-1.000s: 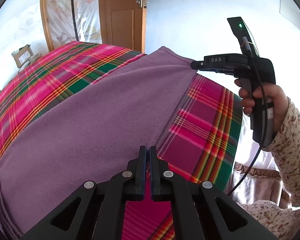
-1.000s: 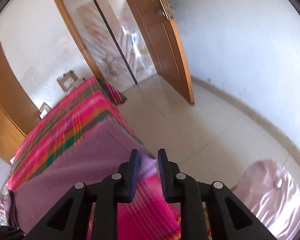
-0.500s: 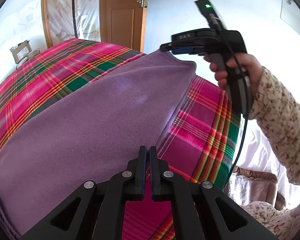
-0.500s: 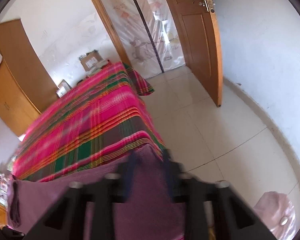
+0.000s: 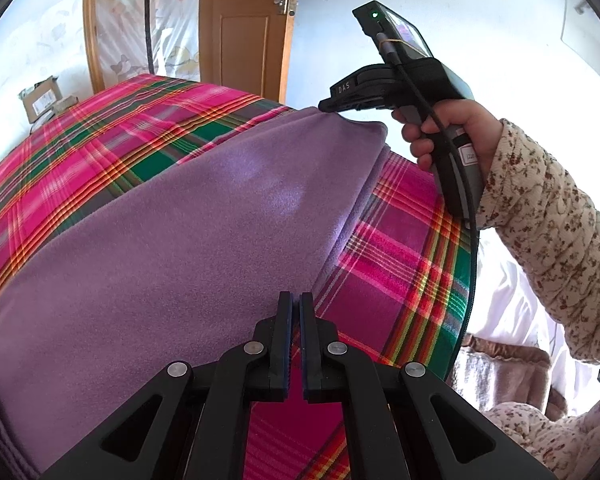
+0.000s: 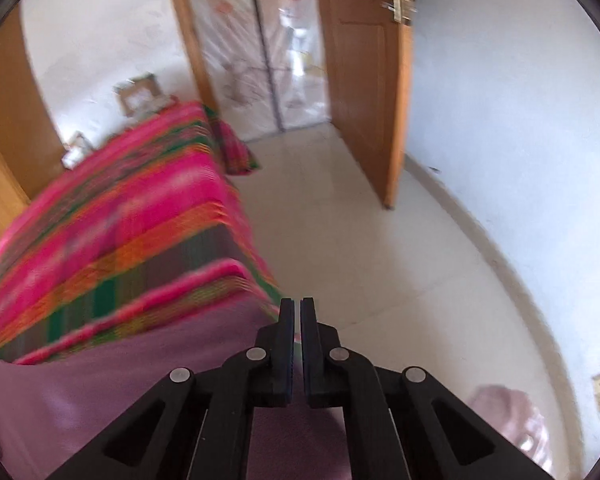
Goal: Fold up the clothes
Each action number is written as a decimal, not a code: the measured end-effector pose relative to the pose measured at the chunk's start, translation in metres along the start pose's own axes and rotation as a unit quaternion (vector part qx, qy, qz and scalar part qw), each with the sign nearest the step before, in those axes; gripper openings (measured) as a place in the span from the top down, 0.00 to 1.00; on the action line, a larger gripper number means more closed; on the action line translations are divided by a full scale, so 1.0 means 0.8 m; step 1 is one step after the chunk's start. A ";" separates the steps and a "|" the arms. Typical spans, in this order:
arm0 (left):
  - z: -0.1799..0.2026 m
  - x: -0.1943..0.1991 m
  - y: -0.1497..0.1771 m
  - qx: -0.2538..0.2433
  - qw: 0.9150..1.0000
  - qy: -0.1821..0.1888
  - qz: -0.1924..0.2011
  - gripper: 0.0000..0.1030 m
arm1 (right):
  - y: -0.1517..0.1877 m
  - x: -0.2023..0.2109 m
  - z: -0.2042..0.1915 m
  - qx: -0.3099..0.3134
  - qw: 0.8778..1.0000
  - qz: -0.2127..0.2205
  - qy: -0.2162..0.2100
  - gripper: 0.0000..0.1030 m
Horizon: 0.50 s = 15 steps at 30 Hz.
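A purple cloth (image 5: 188,216) lies spread over a bed with a pink and green plaid cover (image 5: 400,264). In the left wrist view my left gripper (image 5: 296,298) is shut at the cloth's near right corner, where the cloth's edge runs in under its fingertips. A hand in a floral sleeve (image 5: 540,216) holds my right gripper (image 5: 326,105) at the cloth's far corner, shut on the raised fabric. The right wrist view is blurred; there my right gripper (image 6: 296,308) stands shut with the purple cloth (image 6: 120,384) bunched around its fingers at the bed's edge.
An open wooden door (image 6: 364,80) and curtained glass doors (image 6: 268,48) stand past the bed's foot. Pale tiled floor (image 6: 400,272) runs along the bed's right side. A cardboard box (image 5: 40,98) sits at the far left; a pink satin bundle (image 6: 512,416) lies on the floor.
My right gripper slid left along the cloth's far edge, its slightly parted jaws closed on the far corner, and that corner now stands lifted. The left gripper stayed put.
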State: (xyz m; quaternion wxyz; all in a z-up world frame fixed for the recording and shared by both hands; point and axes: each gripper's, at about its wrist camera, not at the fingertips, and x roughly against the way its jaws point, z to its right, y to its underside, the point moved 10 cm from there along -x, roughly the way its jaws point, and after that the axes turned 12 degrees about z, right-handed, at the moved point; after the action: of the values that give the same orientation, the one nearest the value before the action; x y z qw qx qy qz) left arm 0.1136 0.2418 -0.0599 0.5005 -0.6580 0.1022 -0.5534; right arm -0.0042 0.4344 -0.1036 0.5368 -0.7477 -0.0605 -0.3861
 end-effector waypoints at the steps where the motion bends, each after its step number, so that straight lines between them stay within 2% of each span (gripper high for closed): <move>1: 0.000 0.000 0.000 0.000 1.000 0.001 0.000 0.97 | 0.003 0.001 0.005 -0.010 1.000 -0.002 -0.001 0.96; 3: 0.001 0.000 0.000 0.001 1.000 0.002 0.000 0.94 | 0.008 0.010 0.017 -0.039 0.999 0.000 -0.021 0.95; 7: 0.002 0.000 0.000 0.002 1.000 0.004 0.000 0.91 | 0.013 0.031 0.044 -0.089 0.995 0.022 -0.040 0.79; 9: 0.003 0.000 0.000 0.003 1.000 0.005 0.000 0.89 | 0.014 0.042 0.055 -0.114 0.992 0.034 -0.052 0.75; 11: 0.003 -0.001 -0.001 0.005 1.000 0.006 -0.001 0.88 | 0.015 0.054 0.060 -0.133 0.988 0.042 -0.068 0.72; 13: 0.003 -0.001 -0.001 0.006 1.000 0.006 -0.002 0.87 | 0.017 0.065 0.064 -0.151 0.983 0.049 -0.086 0.62; 15: 0.003 -0.002 -0.002 0.007 1.000 0.006 -0.003 0.84 | 0.026 0.071 0.061 -0.170 0.978 0.040 -0.117 0.57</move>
State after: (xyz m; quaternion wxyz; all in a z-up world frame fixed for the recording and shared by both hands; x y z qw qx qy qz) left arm 0.1147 0.2451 -0.0596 0.5033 -0.6510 0.0995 -0.5595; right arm 0.0703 0.4487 -0.0891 0.4055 -0.8701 -0.0266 -0.2790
